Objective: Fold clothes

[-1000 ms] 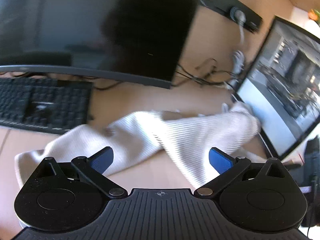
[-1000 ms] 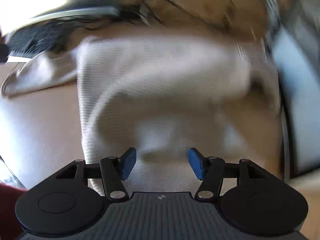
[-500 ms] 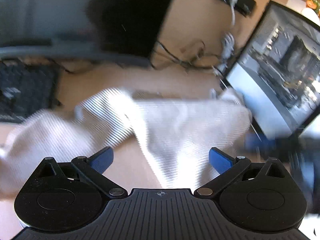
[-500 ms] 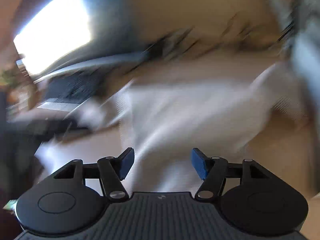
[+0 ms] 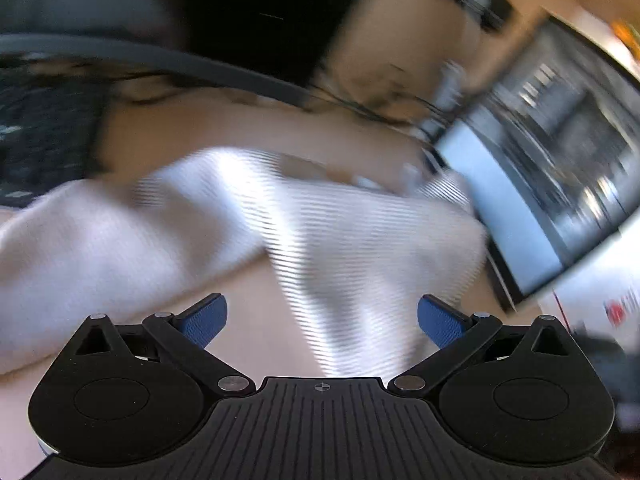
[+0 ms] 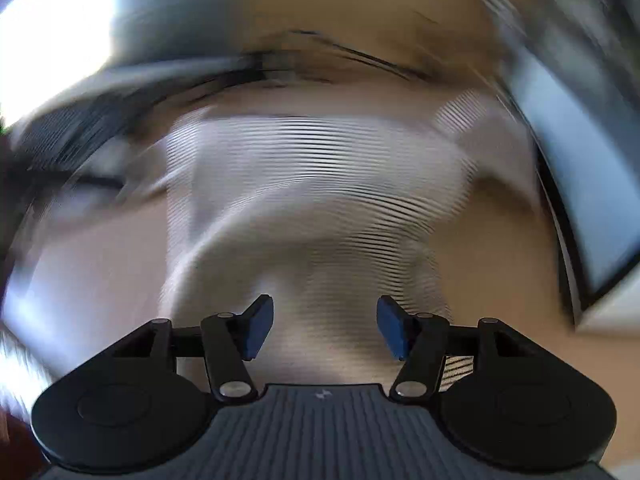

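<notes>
A cream ribbed knit garment (image 5: 320, 232) lies crumpled on the wooden desk (image 5: 248, 332), with one part stretching left and another hanging toward me. My left gripper (image 5: 322, 322) is open and empty, just above the garment's near edge. In the right wrist view the same garment (image 6: 320, 184) fills the middle. My right gripper (image 6: 325, 326) is open and empty, with its blue pads over the garment's near fold. Both views are blurred by motion.
A curved monitor (image 5: 200, 12) and a black keyboard (image 5: 44, 140) stand behind the garment. A second screen (image 5: 560, 184) stands at the right, close to the garment's end. Cables (image 5: 380, 108) lie between them. The right wrist view also shows the right screen (image 6: 580, 184).
Both cameras have swung and blurred. The left view has moved closer to the garment. The right gripper has swung back over the garment's near fold. Both grippers stay open.
</notes>
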### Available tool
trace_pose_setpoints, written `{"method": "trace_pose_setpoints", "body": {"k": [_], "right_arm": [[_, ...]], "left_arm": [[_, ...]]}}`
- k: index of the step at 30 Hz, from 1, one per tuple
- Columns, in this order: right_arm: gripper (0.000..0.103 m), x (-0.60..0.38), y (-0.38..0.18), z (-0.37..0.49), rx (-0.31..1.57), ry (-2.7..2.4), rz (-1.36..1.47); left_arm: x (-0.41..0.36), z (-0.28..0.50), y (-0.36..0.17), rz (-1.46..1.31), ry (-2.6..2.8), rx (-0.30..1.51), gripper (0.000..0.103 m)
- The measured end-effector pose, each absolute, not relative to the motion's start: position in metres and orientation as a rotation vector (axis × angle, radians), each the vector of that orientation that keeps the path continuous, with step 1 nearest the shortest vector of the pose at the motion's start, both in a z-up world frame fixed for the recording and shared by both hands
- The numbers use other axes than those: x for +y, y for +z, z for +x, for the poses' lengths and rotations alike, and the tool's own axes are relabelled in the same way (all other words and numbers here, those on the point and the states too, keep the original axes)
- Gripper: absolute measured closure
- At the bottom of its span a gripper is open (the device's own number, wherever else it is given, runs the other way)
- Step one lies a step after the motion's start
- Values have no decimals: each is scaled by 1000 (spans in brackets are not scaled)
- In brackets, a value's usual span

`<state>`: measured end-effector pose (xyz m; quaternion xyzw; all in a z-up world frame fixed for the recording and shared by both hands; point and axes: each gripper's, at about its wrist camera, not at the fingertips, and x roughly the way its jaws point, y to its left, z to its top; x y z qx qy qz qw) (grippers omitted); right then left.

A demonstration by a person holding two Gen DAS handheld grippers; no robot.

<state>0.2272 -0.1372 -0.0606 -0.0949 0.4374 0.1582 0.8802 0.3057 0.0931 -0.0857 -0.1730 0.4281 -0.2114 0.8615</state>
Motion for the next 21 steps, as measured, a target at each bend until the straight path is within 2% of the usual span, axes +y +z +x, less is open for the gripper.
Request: {"method": "trace_pose_setpoints", "body": {"k": [5, 10, 11, 12, 14, 18, 21], "right_arm": [[42, -92, -69, 212, 1011, 504, -305], [43, -57, -97, 211, 1008, 511, -445], [48, -55, -102, 212, 995, 515, -486], [67, -53, -104, 214, 969, 522, -519], [96, -57, -101, 228, 959, 512, -556], [97, -106, -37, 279, 880, 474, -238], [99, -173, 38, 310, 717, 441, 128]], "left_arm": [[122, 307, -82, -438, -377, 857, 0], [132, 293, -77, -474, -356, 839, 0], [139, 286, -74, -475, -335, 828, 0], [147, 279, -72, -476, -314, 817, 0], [160, 262, -71, -486, -245, 790, 0], [178, 231, -68, -540, -95, 744, 0], [173, 211, -64, -564, -26, 703, 0]]}}
